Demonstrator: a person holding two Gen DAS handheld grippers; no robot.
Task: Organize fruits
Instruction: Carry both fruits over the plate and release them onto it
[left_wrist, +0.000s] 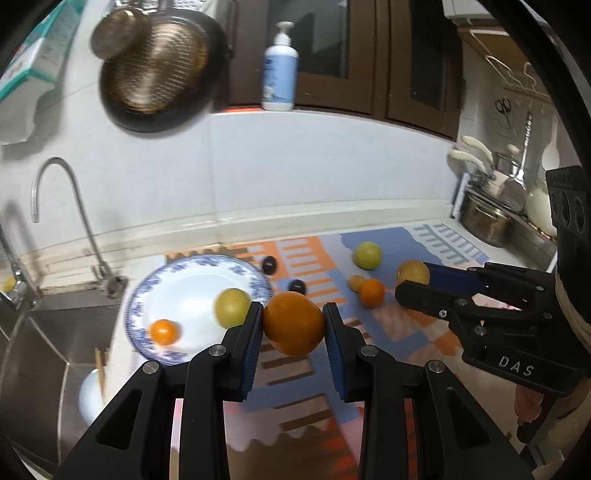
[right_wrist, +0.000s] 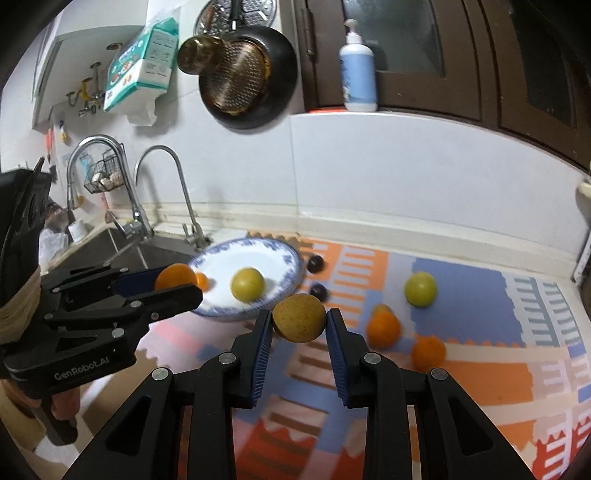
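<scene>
Fingers (left_wrist: 255, 325) pinch round orange (left_wrist: 293, 323) (smooth).

**Tabletop: a patterned mat, a plate and loose fruit**

The tabletop (right_wrist: 369, 225) carries a foam mat (right_wrist: 461, 373) in orange, blue and pink blocks. A blue-rimmed white plate (right_wrist: 221, 264) sits at the mat's left edge, beside the sink. On the mat lie a yellow-green fruit (right_wrist: 420, 289), two oranges (right_wrist: 383, 328) (right_wrist: 428, 352) near each other, and two dark plums (right_wrist: 316, 263) (right_wrist: 318, 291) just beside the plate.
</scene>
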